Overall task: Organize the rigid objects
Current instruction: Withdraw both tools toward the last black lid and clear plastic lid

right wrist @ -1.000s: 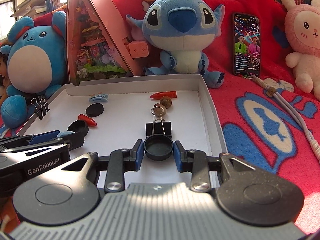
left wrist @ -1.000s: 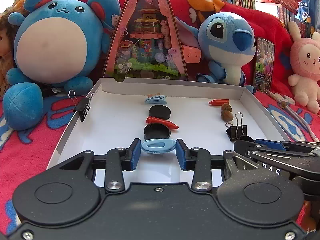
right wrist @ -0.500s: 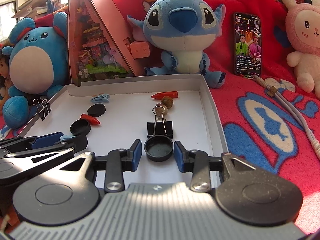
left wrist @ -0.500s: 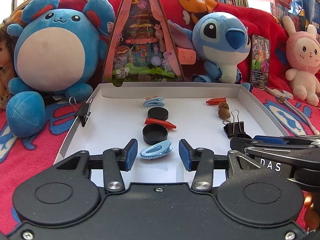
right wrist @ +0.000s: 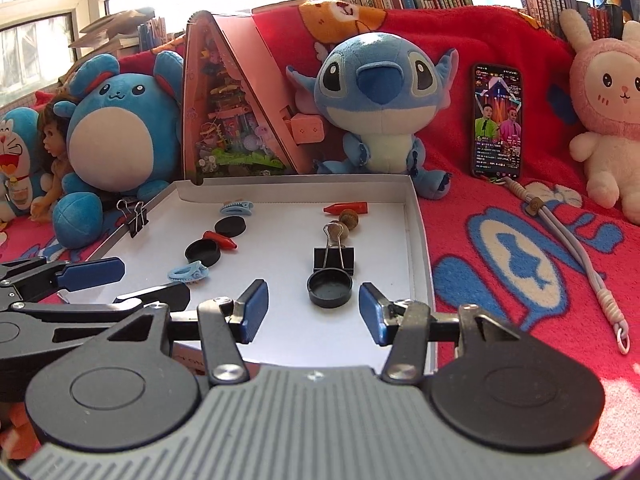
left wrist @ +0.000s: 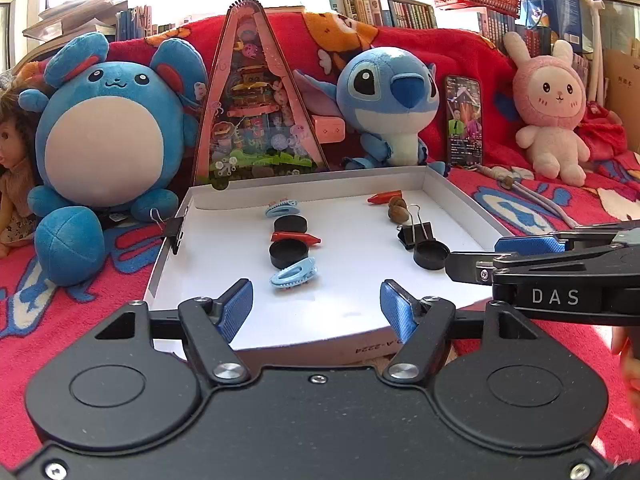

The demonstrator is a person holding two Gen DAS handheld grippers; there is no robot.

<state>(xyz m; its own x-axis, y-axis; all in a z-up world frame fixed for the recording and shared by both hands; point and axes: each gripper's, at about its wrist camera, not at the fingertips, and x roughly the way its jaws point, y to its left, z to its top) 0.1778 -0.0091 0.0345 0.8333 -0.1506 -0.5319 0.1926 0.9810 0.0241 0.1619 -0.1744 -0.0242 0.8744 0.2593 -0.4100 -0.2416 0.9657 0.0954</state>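
A white tray [left wrist: 304, 188] holds two rows of small objects. My left gripper [left wrist: 316, 306] hangs over the tray's near edge, jaws opening, nothing between them. Just ahead lies a light blue hair clip [left wrist: 294, 274], then a black cap [left wrist: 289, 253], a red piece [left wrist: 296, 237], a black disc [left wrist: 291, 224] and another blue clip [left wrist: 282, 208]. My right gripper [right wrist: 314, 312] is also opening, and a black cap [right wrist: 330, 289] rests free just beyond its fingertips. Behind that cap come a binder clip [right wrist: 334, 258], walnuts [right wrist: 340, 232] and a red piece [right wrist: 346, 208].
A binder clip [right wrist: 134, 216] grips the tray's left wall. Plush toys [left wrist: 104, 140] [right wrist: 380, 108], a triangular pink box [left wrist: 256, 112], a phone [right wrist: 496, 120] and a pink rabbit [left wrist: 550, 120] stand behind on the red blanket. A cord [right wrist: 576, 248] lies right of the tray.
Both grippers opened and drew back and up. The left let go of the blue hair clip, the right let go of the black cap; both objects now lie on the tray.
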